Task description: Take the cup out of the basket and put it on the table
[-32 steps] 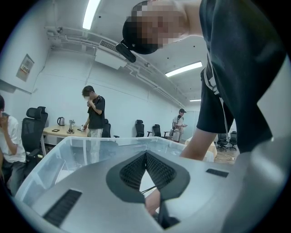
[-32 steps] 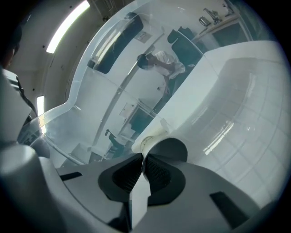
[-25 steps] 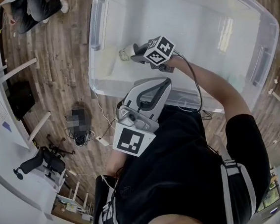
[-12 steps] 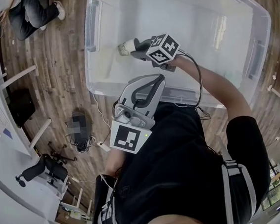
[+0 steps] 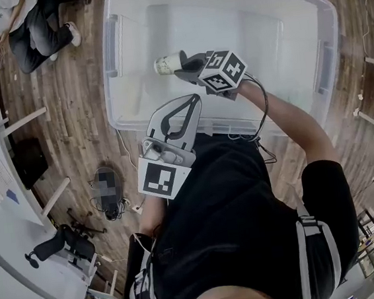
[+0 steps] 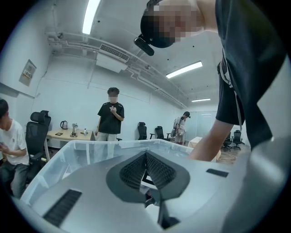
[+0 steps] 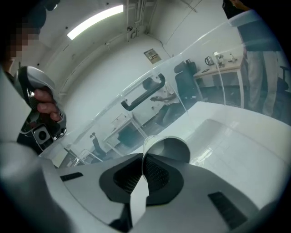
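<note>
Cup (image 5: 167, 63): white paper, tipped sideways, mouth open, over clear basket (image 5: 112, 54).
Right gripper (image 5: 187, 64): clamped on cup's rim wall.
Left gripper (image 5: 192, 100): closed, empty.

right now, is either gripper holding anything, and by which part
The right gripper pinches the paper cup by its thin wall at the rim. The left gripper holds nothing.
</note>
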Motion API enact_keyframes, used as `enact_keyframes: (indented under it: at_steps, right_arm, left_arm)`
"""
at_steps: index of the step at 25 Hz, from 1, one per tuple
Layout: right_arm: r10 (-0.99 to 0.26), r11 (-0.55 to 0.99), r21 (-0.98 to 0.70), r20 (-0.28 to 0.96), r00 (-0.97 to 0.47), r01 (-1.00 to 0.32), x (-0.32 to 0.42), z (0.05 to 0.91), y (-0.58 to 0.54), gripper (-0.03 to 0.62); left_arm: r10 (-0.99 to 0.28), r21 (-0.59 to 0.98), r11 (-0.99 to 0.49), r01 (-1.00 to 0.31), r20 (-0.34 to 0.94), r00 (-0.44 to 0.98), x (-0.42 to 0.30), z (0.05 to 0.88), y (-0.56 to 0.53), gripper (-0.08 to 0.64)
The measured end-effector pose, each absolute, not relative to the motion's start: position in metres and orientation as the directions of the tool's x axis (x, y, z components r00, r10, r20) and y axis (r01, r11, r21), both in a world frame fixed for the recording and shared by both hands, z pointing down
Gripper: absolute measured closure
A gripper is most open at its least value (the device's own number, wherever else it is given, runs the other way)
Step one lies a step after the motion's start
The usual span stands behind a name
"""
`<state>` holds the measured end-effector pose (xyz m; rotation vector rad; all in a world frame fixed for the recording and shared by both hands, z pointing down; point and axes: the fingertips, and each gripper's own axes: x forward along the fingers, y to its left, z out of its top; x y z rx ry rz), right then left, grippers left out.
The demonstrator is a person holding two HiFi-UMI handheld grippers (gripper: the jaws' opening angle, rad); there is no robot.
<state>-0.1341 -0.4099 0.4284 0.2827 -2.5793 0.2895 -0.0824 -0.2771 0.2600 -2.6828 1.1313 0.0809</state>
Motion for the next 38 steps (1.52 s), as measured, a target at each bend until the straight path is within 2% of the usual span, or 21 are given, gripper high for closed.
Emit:
enact_keyframes:
  at_steps: [12, 38]
  right_arm:
    - [-0.245, 0.951, -0.059, 0.453, -0.857, -0.303, -0.107, 0.378, -0.392, 0.572]
    - [-0.454, 0.890, 0.034, 0.170, -0.875, -0.455, -0.006, 0.276, -0.298, 0.572]
  left_arm:
    - [-0.752, -0.105, -0.636, -0.764, -0.137, 0.645, -0.092, 0.265, -0.286, 0.541]
    - [-0.651, -0.155, -0.728, -0.668, -0.148, 0.744, -0.024, 0.261, -0.254, 0.541]
